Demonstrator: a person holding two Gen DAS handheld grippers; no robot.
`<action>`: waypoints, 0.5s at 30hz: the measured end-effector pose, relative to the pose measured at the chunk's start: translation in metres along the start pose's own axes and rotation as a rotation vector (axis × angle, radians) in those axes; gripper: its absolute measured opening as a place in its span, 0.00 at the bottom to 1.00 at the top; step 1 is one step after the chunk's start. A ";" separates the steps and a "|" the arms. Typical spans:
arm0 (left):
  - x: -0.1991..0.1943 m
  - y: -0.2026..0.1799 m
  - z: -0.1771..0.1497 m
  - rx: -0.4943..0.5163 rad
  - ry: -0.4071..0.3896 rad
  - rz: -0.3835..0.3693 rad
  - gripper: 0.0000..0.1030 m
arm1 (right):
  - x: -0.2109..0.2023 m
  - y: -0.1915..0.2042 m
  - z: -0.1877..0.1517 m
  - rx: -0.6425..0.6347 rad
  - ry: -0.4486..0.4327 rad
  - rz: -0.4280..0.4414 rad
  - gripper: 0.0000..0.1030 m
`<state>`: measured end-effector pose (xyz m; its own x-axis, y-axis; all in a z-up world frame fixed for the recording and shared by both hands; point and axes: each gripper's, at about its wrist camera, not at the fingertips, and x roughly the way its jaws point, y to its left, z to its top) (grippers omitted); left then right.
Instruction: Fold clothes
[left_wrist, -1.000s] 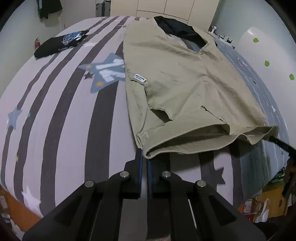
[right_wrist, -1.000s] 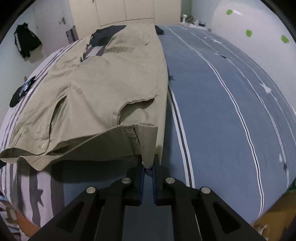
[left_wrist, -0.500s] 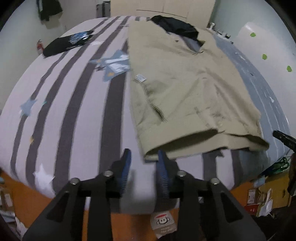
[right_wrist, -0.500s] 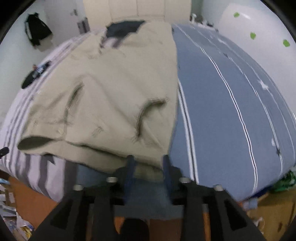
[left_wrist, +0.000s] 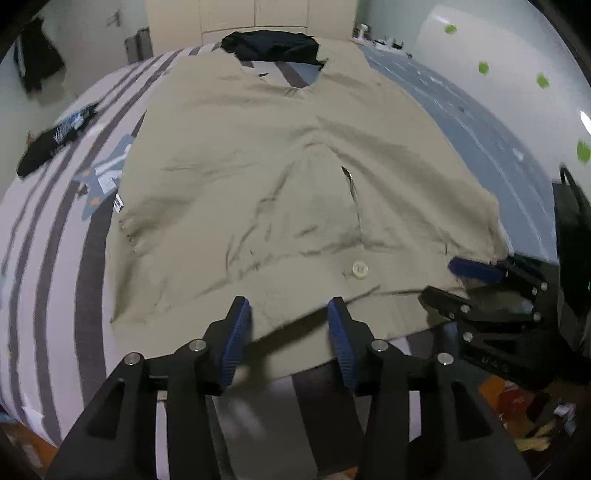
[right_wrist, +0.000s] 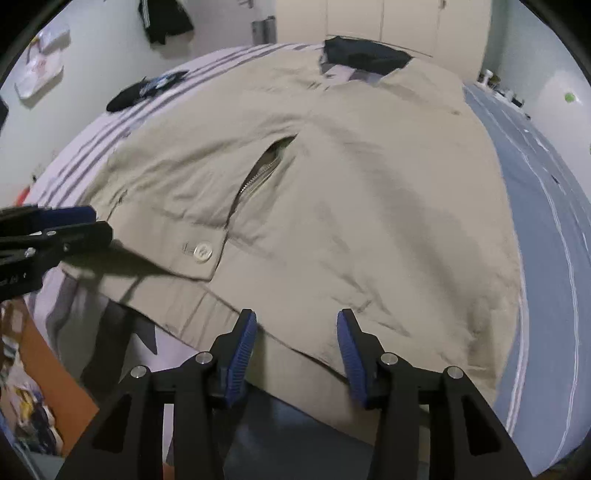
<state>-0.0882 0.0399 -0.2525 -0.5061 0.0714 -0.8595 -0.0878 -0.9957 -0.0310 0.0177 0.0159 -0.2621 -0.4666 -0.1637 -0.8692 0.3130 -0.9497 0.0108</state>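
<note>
Left wrist view
Garment: the khaki shorts are spread flat on the bed, with the waistband along the near edge and the legs running toward the far edge.
Long axis: it is laid from the near edge to the far edge, straight ahead of the tool.
Left tool: the jaws are parted wide and nothing is held; the waistband hem is seen just beyond and between the blue pads.
Right tool: it is seen at the waistband's right corner, jaws parted, with no cloth visibly pinched.
Button: it is placed on the waistband, between the two tools.

Right wrist view
Garment: the shorts are seen filling the middle of the bed, with the open zip fly angled away from the waistband.
Right tool: it is opened wide and empty, the hem lying just ahead of the pads.
Left tool: it is seen at the left side, over the waistband's other end, jaws apart.

Judgement
Relation: each waistband corner is judged nearer to its own-side tool, so a lengthwise fold would be led from the near edge toward the legs.
</note>
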 end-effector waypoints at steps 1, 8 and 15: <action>0.001 -0.002 -0.003 0.017 0.004 0.025 0.50 | 0.001 0.001 -0.001 0.004 0.001 0.003 0.45; 0.024 0.001 -0.009 0.076 0.027 0.128 0.57 | 0.013 0.005 -0.009 -0.050 -0.017 -0.082 0.59; 0.031 0.015 0.009 -0.027 -0.017 -0.026 0.11 | 0.012 -0.008 -0.008 -0.001 -0.044 -0.079 0.30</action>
<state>-0.1132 0.0281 -0.2753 -0.5184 0.0976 -0.8495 -0.0782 -0.9947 -0.0666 0.0169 0.0234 -0.2766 -0.5256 -0.1000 -0.8449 0.2745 -0.9599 -0.0571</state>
